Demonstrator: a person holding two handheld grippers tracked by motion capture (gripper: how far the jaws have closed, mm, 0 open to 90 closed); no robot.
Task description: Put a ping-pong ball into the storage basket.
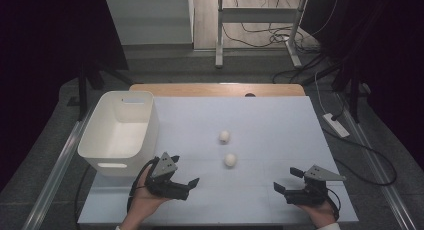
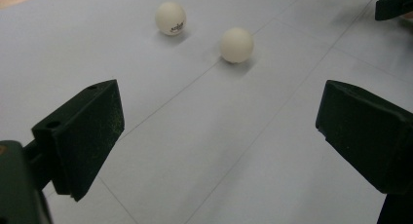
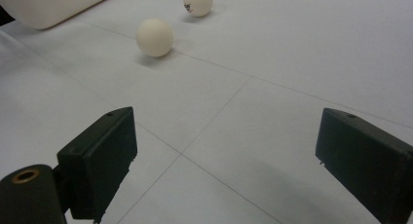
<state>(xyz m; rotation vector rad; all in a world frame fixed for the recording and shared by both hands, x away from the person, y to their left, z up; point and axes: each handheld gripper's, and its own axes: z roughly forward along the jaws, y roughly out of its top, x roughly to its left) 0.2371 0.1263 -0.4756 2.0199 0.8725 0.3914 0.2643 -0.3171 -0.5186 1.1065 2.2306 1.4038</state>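
Note:
Two white balls lie apart on the white table sheet [image 1: 280,115]. The far ball [image 1: 224,136] carries small print, seen in the left gripper view [image 2: 170,18] and the right gripper view [image 3: 197,1]. The near ball [image 1: 230,160] is plain [image 2: 236,45] [image 3: 154,37]. My left gripper [image 1: 185,170] rests low at the front left, open and empty, its jaws wide apart [image 2: 219,126] and aimed toward the balls. At the front right my right gripper [image 1: 286,179] is also open and empty [image 3: 224,146], short of the near ball.
A white plastic bin [image 1: 120,130] stands empty at the table's left, just behind my left hand; its corner shows in the right gripper view [image 3: 48,5]. A wooden table edge [image 1: 215,89] runs along the back. The right gripper's jaws [image 2: 389,5] show far off.

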